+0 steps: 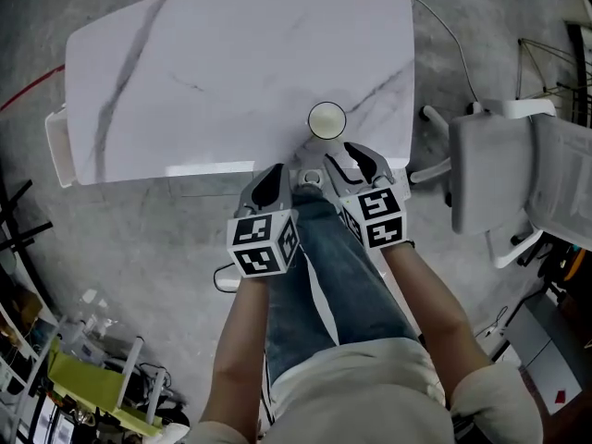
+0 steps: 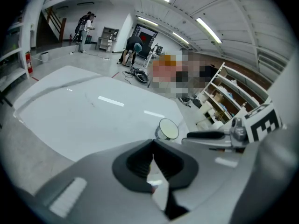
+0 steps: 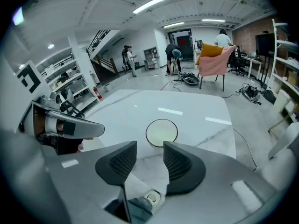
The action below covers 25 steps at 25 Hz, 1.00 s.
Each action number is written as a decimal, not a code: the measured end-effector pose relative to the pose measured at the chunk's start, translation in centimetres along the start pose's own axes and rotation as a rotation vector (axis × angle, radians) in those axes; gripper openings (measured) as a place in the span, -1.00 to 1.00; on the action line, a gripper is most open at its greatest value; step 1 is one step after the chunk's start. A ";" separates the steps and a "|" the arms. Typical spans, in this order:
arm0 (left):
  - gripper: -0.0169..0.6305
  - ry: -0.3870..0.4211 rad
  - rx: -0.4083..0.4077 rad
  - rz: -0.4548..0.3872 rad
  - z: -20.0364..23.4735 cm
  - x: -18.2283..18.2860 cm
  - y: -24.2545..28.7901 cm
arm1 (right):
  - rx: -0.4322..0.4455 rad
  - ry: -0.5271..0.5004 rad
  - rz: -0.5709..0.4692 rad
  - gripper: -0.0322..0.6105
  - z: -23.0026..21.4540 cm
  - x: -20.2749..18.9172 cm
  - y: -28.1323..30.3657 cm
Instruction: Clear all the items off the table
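Note:
The only item on the white marble table [image 1: 185, 81] is a round pale cup [image 1: 326, 120] with a thin dark rim, standing upright near the table's near edge. My right gripper [image 1: 354, 163] hovers just short of it, open, and nothing is between its jaws; in the right gripper view the cup [image 3: 161, 132] sits just beyond the right gripper [image 3: 149, 147]. My left gripper [image 1: 273, 179] is beside it on the left at the table's edge, shut and empty. In the left gripper view the left gripper [image 2: 153, 149] has the cup [image 2: 167, 129] ahead, slightly right.
A grey chair [image 1: 499, 174] stands right of the table and a white seat [image 1: 57, 146] at its left end. Cables trail on the floor [image 1: 444, 26]. Clutter sits at the lower left [image 1: 83, 368]. The person's legs are below the grippers. People stand far off in the hall.

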<state>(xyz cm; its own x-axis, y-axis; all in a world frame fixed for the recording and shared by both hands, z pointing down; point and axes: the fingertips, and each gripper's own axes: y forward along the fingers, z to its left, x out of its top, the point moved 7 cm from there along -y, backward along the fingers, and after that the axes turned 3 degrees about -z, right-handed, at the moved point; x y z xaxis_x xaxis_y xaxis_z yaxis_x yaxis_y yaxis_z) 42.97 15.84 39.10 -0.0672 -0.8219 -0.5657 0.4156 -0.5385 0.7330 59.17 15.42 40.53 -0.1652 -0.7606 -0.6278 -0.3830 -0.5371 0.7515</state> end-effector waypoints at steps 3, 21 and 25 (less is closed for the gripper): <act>-0.92 -0.004 0.002 0.012 0.4 -0.6 1.3 | -0.010 -0.007 0.010 -0.16 -0.8 -0.7 1.3; -0.92 -0.015 0.017 0.075 1.0 -2.6 6.2 | 0.065 -0.096 0.031 0.28 -3.2 -1.9 8.0; -0.92 -0.021 0.028 0.078 1.3 -2.6 6.6 | 0.079 -0.116 0.009 0.29 -3.0 -1.8 9.0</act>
<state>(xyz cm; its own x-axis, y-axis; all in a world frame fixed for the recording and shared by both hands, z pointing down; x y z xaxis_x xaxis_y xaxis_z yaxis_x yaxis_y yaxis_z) 44.70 14.16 45.93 -0.0545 -0.8649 -0.4990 0.3943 -0.4778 0.7850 58.72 10.93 49.03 -0.2715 -0.7152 -0.6440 -0.4505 -0.4969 0.7417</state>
